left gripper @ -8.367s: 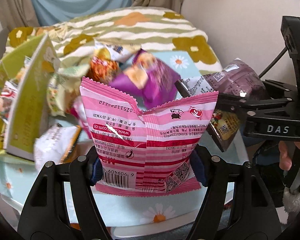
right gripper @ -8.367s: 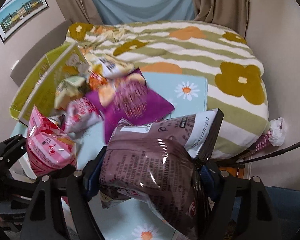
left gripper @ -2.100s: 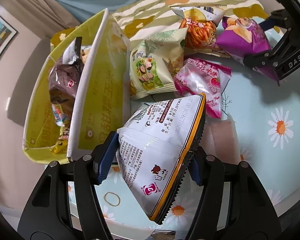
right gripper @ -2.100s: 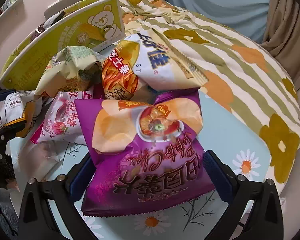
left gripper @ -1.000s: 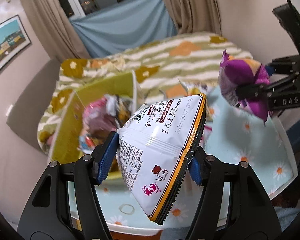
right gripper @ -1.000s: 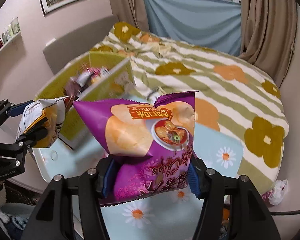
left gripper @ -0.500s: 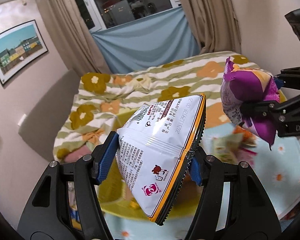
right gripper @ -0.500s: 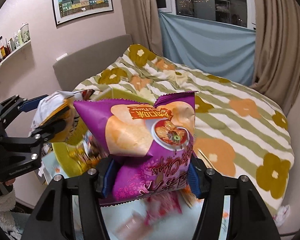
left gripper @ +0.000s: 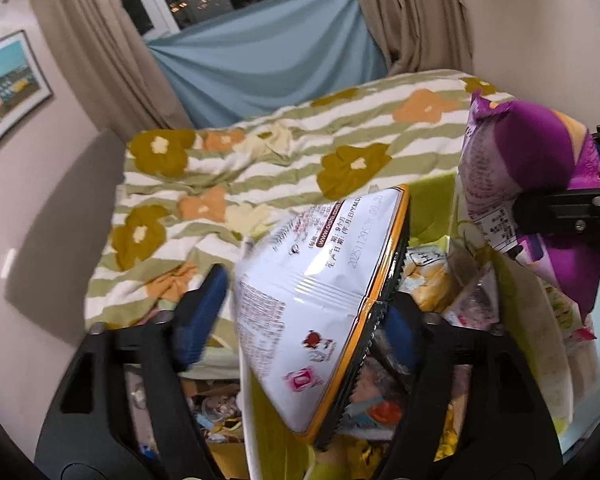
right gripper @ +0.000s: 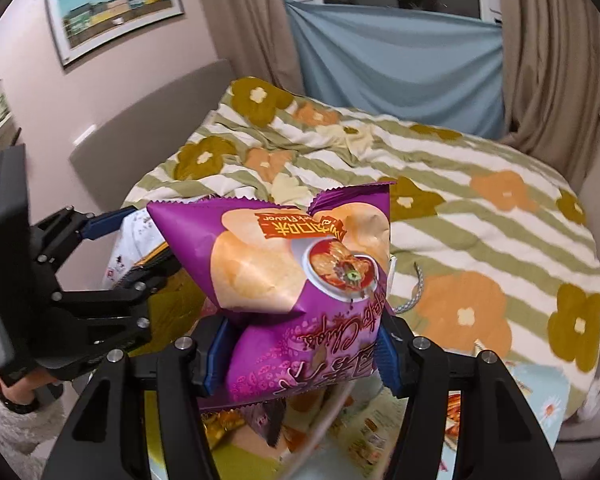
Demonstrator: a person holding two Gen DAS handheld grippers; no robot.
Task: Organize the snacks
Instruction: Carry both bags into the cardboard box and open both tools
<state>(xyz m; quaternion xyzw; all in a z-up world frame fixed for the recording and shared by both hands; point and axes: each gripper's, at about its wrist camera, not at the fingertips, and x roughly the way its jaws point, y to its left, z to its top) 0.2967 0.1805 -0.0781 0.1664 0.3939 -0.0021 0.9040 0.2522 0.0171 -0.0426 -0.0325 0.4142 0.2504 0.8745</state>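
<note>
My left gripper [left gripper: 300, 316] has opened. Its left pad stands clear of the white snack bag [left gripper: 320, 292], which tilts and slips down over the yellow-green box [left gripper: 432, 200] full of snacks. My right gripper [right gripper: 300, 348] is shut on a purple chip bag [right gripper: 296, 276] and holds it above the same box. The purple bag also shows at the right of the left wrist view [left gripper: 536, 184]. The left gripper [right gripper: 112, 252] with the white bag [right gripper: 136, 244] shows at the left of the right wrist view.
A bed with a green-striped flowered duvet [right gripper: 440, 200] fills the background, with blue cloth and curtains behind. Snack packets [left gripper: 472, 300] lie inside the box. A light blue daisy cloth [right gripper: 548, 404] lies under the box at right.
My left gripper has opened and the white bag has started to drop toward the box. Both grippers have moved over the box; the right one still holds the purple bag.
</note>
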